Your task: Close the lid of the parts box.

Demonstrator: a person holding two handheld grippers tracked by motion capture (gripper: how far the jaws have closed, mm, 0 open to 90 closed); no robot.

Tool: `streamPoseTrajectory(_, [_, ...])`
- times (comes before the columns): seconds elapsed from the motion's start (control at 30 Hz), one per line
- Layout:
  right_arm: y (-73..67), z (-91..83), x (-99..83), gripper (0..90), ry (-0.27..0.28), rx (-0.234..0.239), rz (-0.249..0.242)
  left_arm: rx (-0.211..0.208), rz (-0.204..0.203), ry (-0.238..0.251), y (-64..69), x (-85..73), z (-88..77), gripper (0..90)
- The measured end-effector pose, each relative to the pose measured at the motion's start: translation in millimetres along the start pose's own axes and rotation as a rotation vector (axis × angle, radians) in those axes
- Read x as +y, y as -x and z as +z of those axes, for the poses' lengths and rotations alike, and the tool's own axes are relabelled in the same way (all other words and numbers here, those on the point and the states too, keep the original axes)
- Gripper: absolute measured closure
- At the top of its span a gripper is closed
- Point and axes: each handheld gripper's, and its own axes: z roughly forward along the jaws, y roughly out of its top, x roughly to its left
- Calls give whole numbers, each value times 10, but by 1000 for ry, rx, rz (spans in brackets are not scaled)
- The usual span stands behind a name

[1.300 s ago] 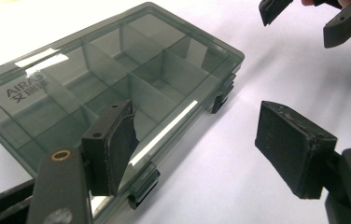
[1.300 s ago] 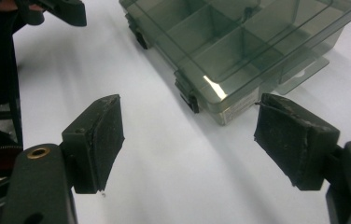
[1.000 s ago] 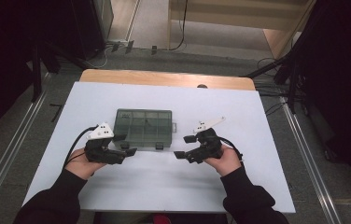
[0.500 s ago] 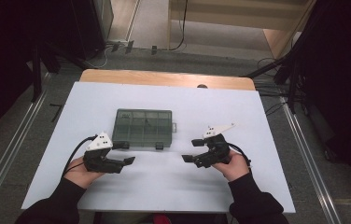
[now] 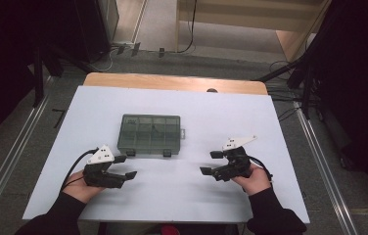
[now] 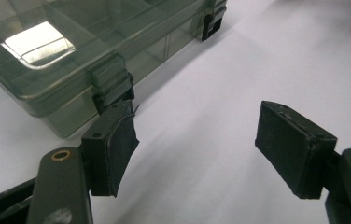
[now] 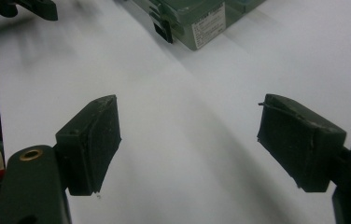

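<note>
A translucent grey-green compartment box [image 5: 149, 134] lies shut in the middle of the white table [image 5: 250, 122], its two black latches facing the person. My left gripper [image 5: 126, 166] is held low, just near and left of the box, and is open with nothing between its jaws. In the left gripper view, the box [image 6: 71, 51] fills the upper left, one latch [image 6: 113, 86] just beyond my left gripper [image 6: 197, 149]. My right gripper [image 5: 210, 162] is open and empty, to the right of the box and nearer the person. In the right gripper view, the box [image 7: 197, 14] lies far ahead of my right gripper [image 7: 187, 144].
A wooden strip [image 5: 172, 82] borders the table's far side. Metal rails [image 5: 6, 166] run along both sides on the floor, with cables and dark stands beyond. White tabletop stretches around the box and between the hands.
Both hands have drawn back from the box toward the table's near edge. The right gripper has also shifted to the right. Both stay open.
</note>
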Motion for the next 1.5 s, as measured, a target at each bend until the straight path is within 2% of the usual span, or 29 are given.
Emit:
streamPoseTrajectory(0.33, [40, -119, -175, 214, 0, -18, 35, 4, -4, -18, -18, -63, -35, 283])
streamPoseTrajectory(0.6, [57, -172, -271, 213, -1, -33, 45, 14, -10, -17, -42, -93, -78, 283])
streamPoseTrajectory(0.8, [75, -208, -351, 213, -5, -51, 51, 34, 8, -26, -58, -122, -105, 284])
streamPoseTrajectory(1.0, [97, -236, -414, 213, -5, -51, 75, 44, -8, -22, -107, -153, -155, 283])
streamPoseTrajectory(1.2, [103, -252, -446, 213, -6, -62, 64, 51, -26, -17, -142, -184, -196, 283])
streamPoseTrajectory(1.4, [127, -258, -468, 213, -7, -69, 73, 57, -40, -13, -168, -202, -200, 283])
streamPoseTrajectory(1.5, [136, -246, -469, 213, -8, -61, 76, 54, -35, -20, -165, -204, -184, 283])
